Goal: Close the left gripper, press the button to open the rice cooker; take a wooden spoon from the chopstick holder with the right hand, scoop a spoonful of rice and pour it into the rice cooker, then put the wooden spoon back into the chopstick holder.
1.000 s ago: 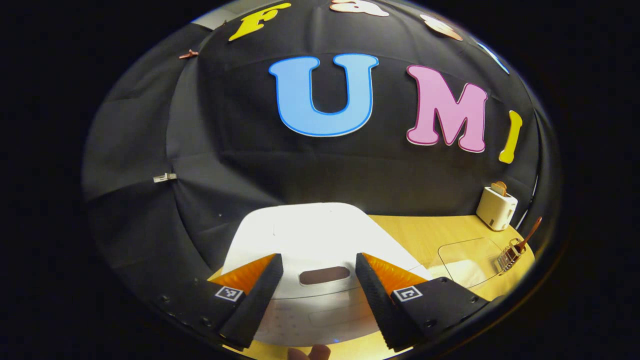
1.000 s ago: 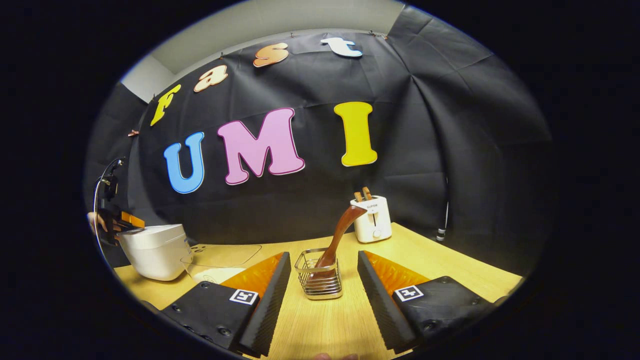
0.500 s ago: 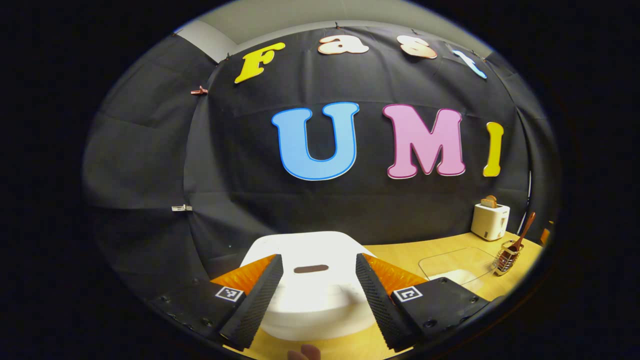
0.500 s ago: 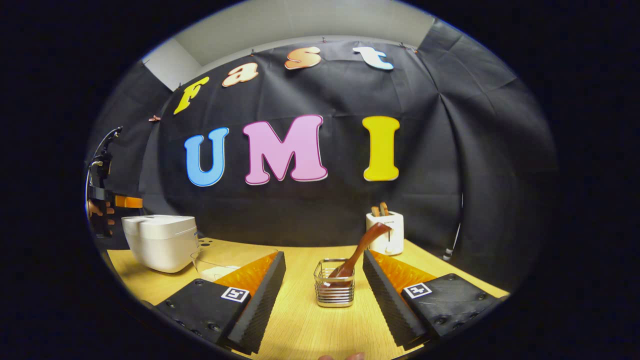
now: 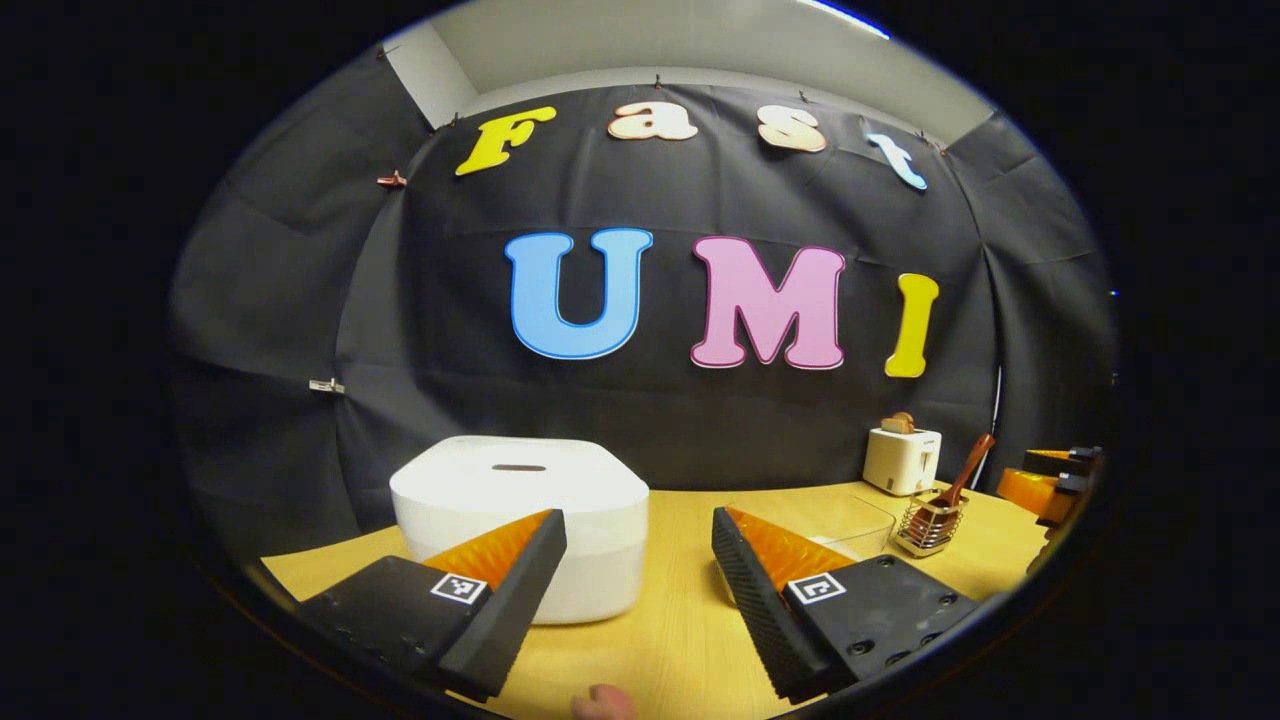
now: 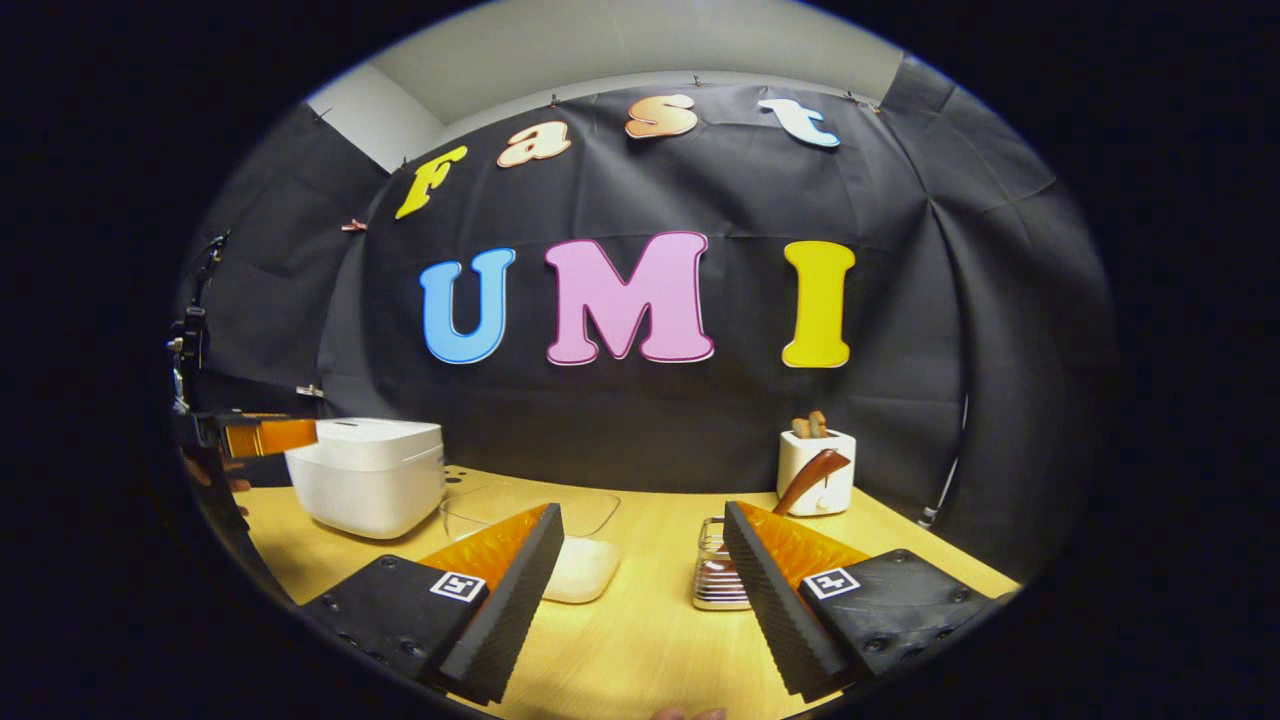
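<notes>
Fingers spread on both grippers (image 5: 638, 590) (image 6: 640, 590); rice cooker (image 5: 520, 520) lid shut, labels unreadable.

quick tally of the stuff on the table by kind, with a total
rice cooker: 1
toaster: 1
clear container holding rice: 1
chopstick holder: 1
wooden spoon: 1
total: 5

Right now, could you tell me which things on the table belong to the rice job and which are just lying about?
Job:
rice cooker
wooden spoon
chopstick holder
clear container of rice

Lying about:
toaster
</notes>
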